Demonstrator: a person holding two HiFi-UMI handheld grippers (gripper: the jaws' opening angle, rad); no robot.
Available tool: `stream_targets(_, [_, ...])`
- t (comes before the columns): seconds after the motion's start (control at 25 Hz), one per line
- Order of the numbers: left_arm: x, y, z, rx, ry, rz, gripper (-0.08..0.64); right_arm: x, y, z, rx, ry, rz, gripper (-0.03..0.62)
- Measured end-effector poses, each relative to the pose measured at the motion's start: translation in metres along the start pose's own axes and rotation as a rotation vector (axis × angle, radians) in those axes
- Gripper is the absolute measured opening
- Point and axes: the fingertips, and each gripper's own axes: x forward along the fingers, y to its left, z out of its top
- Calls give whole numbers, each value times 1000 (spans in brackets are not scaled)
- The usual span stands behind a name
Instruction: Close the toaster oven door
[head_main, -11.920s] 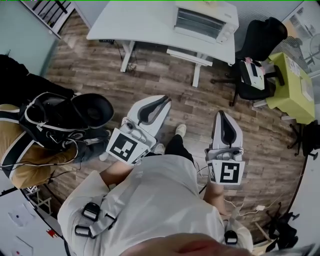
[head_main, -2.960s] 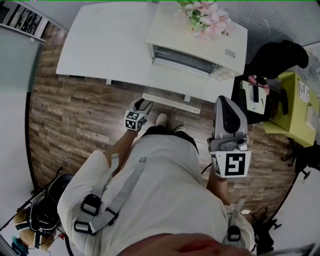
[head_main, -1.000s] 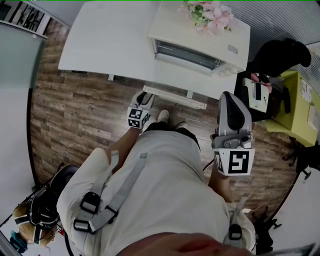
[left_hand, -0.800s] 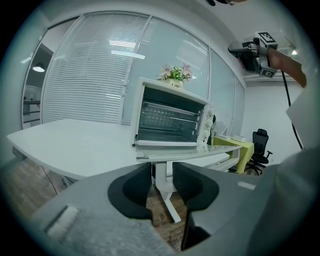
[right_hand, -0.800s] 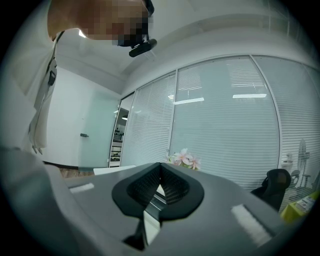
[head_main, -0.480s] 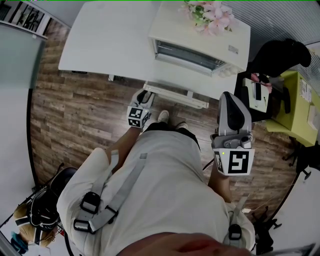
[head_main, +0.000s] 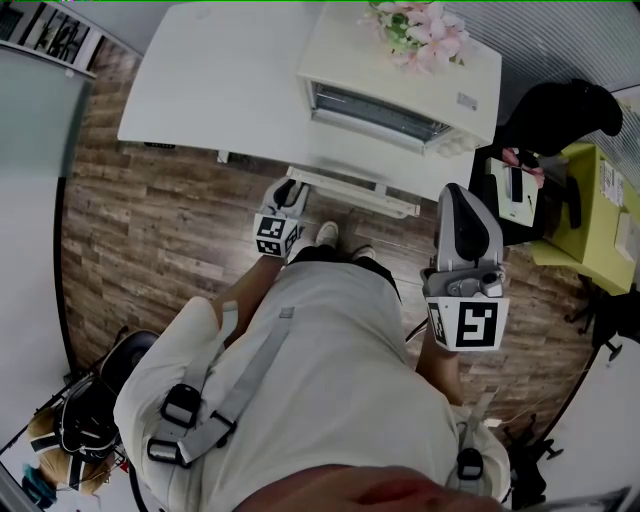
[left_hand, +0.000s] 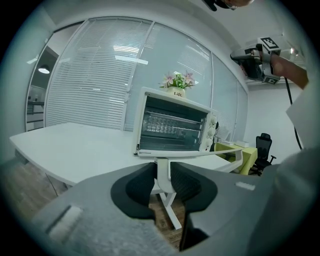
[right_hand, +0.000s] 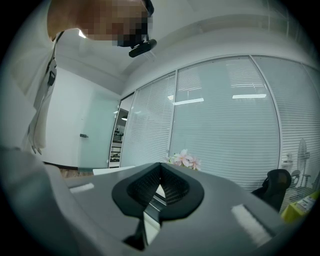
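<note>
Presently find the toaster oven (head_main: 400, 75) on the far right part of the white table (head_main: 210, 80), a pot of pink flowers (head_main: 415, 30) on its top. Note the toaster oven door (head_main: 350, 192) dropped open, lying about flat toward the near side, its front edge past the table's near edge. Record the left gripper (head_main: 288, 188) low, just beside the left end of that edge; cannot tell whether touching. Read its pads as narrowly apart, having just been closing: nothing clamped, only a white table leg (left_hand: 163, 172) showing through the gap. Find the right gripper (head_main: 455, 192) held higher, nearer and to the right, well apart from the oven. Read its pads as met at the tips, holding nothing. Note a black chair (head_main: 545, 110) and a yellow-green table (head_main: 585, 185) further right.
</note>
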Motion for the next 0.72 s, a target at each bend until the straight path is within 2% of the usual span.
stream_targets(0.72, [1,0,29,-30,-46,11,104,3,-1,0,-1,-1,-1,5])
